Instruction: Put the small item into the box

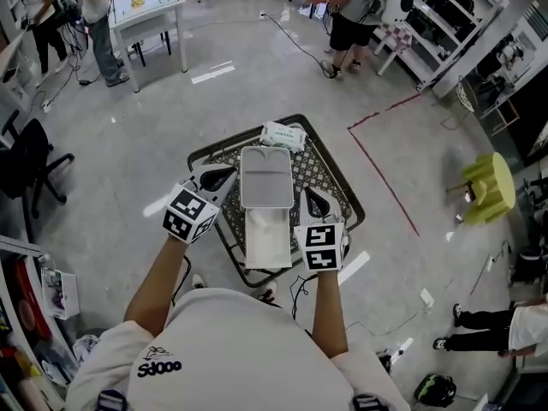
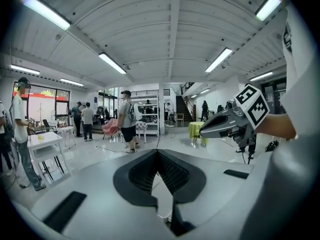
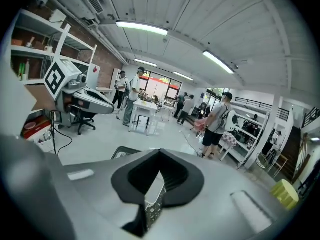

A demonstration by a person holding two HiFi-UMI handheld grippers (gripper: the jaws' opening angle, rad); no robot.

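Note:
In the head view a white box [image 1: 265, 204] lies open on a small table [image 1: 330, 178] with a patterned cloth, its two halves end to end. A white and green packet [image 1: 284, 135] rests at the table's far edge. I see no small item apart from it. My left gripper [image 1: 221, 178] hovers by the box's left side and my right gripper [image 1: 312, 202] by its right side, both raised above the table. In each gripper view the jaw tips meet with nothing between them, left gripper [image 2: 158, 151] and right gripper [image 3: 160, 151].
A red tape line [image 1: 377, 174] runs across the grey floor right of the table. A yellow stool [image 1: 488, 187] stands further right, a white table [image 1: 150, 7] at the far left, a black office chair [image 1: 26, 161] at the left edge. Several people stand around the room.

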